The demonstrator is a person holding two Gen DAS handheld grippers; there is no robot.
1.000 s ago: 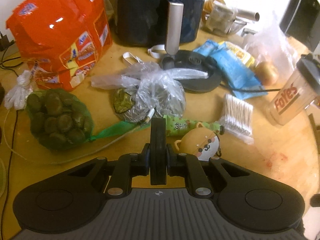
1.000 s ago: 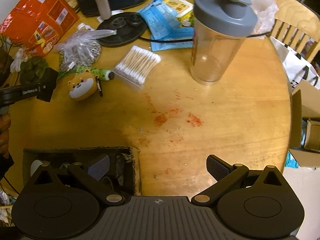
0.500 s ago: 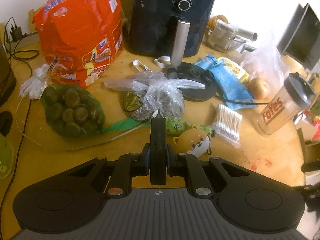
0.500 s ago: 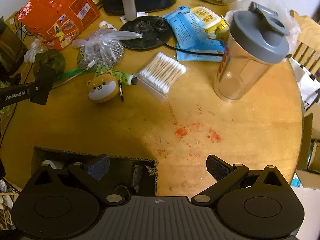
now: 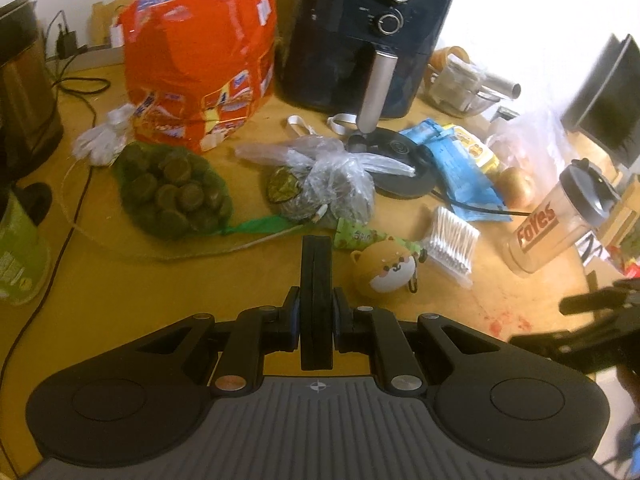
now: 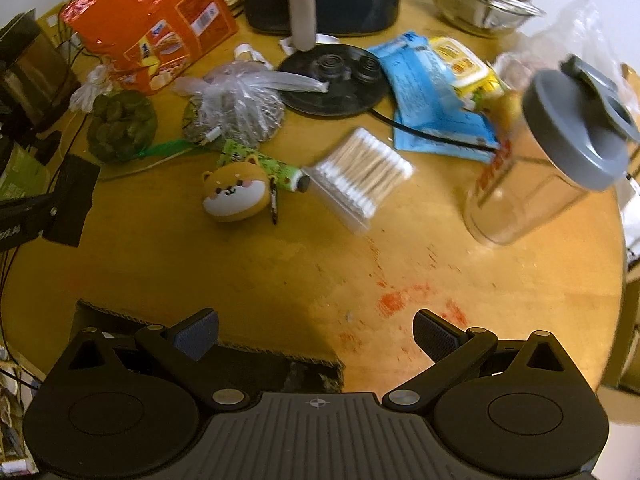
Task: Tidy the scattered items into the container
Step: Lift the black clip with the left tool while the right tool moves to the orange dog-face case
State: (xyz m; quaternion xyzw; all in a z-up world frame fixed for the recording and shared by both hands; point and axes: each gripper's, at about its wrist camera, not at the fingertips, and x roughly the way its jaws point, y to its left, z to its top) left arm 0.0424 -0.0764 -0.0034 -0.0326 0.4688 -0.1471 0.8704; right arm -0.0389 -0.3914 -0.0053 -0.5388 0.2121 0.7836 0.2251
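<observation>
The left gripper (image 5: pixel 316 248) tilts down over the table (image 6: pixel 280 264), jaws pressed together on nothing — the dog toy (image 5: pixel 386 272) lies just right of its tips, touching the green tube (image 5: pixel 356 238). The right gripper (image 6: pixel 316 332) points steeply down, jaws wide and empty, above the box (image 6: pixel 208 350), whose inside is dark and mostly hidden. The swabs (image 6: pixel 360 176) look blurred, as does the shaker (image 6: pixel 552 168).

Wide-apart right tongs (image 6: pixel 316 334) — perhaps over box (image 6: pixel 208 318)
</observation>
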